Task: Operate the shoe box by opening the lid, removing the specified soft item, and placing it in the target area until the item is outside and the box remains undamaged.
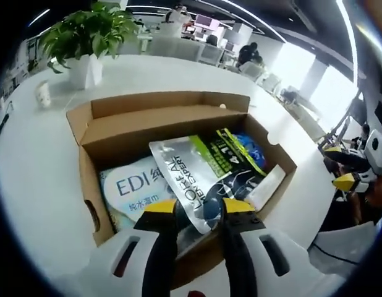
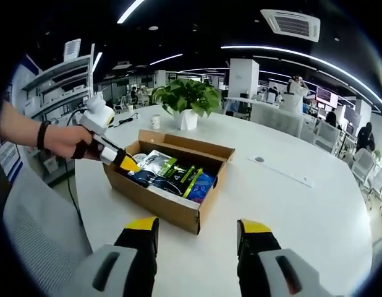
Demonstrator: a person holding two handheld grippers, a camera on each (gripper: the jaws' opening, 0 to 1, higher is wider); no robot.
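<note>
Cardboard shoe box (image 2: 169, 185), lid open, on white desk (image 2: 290, 204).
Left hand-held gripper (image 1: 200, 213) pinching silver pouch (image 1: 191, 179) inside the box, long axis running far-right; right hand-held gripper (image 2: 197, 238) spread, near side, apart.

My right gripper (image 2: 197, 238) hangs over the white table (image 2: 290, 204) with its jaws wide apart and nothing between them, near the open box (image 2: 172, 207). My left hand (image 2: 70, 141) holds the left gripper (image 2: 128, 163) at the box's left edge, its yellow tips touching the silver pouch (image 2: 155, 162) that lies inside beside a green and black pack (image 2: 182, 176) and a blue pack (image 2: 202, 184). Behind the box stand a plant (image 2: 186, 99) in a white pot and a small cup (image 2: 155, 122).
</note>
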